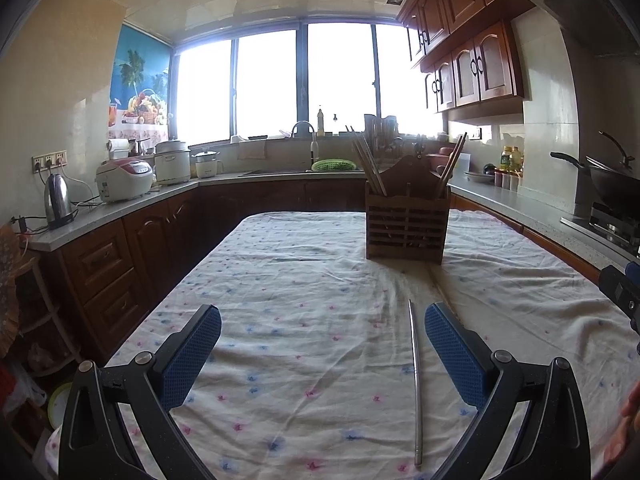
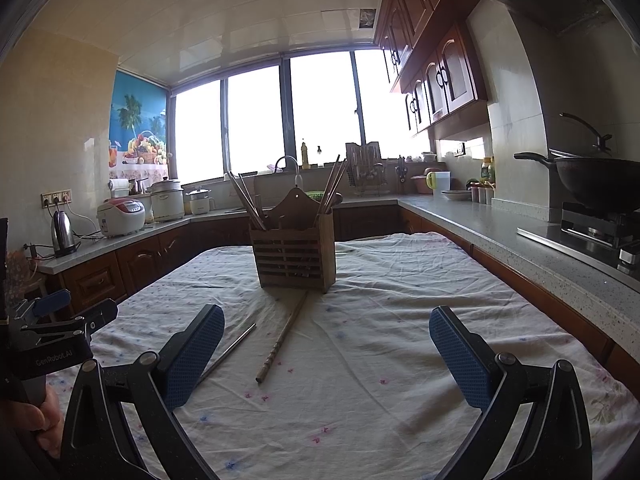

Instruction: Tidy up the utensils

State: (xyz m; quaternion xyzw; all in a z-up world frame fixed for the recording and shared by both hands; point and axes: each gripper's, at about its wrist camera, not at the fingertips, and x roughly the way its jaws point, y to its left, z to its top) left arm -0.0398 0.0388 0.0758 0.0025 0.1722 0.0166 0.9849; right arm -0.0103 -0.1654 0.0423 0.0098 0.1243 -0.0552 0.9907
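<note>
Nearest, left gripper: blue-padded jaws spread wide, nothing between them, hovering over the table.
Right gripper: likewise spread wide and unloaded, alongside the left one.
Metal chopstick: lying flat on the cloth, just inside the left gripper's right-hand pad, running away toward the holder.
Wooden chopstick: also flat on the cloth, beside the metal one, far tip near the base of the holder.
Tablecloth: white, creased, sprinkled with small pink and blue flowers, covering the whole table.
Chopstick holder: slatted wooden caddy with a peaked back, upright mid-table beyond both loose sticks.
Chopsticks in holder: several already standing in its left and right compartments, leaning outward.
Progress: partly done by the look of it; two loose sticks left to lift and drop in.
Counters: grey stone over dark wood cabinets, wrapping round three sides.
On counters: kettle and rice cooker left, wok on the stove right.
Farthest: sink under a wide, glaring window.
</note>
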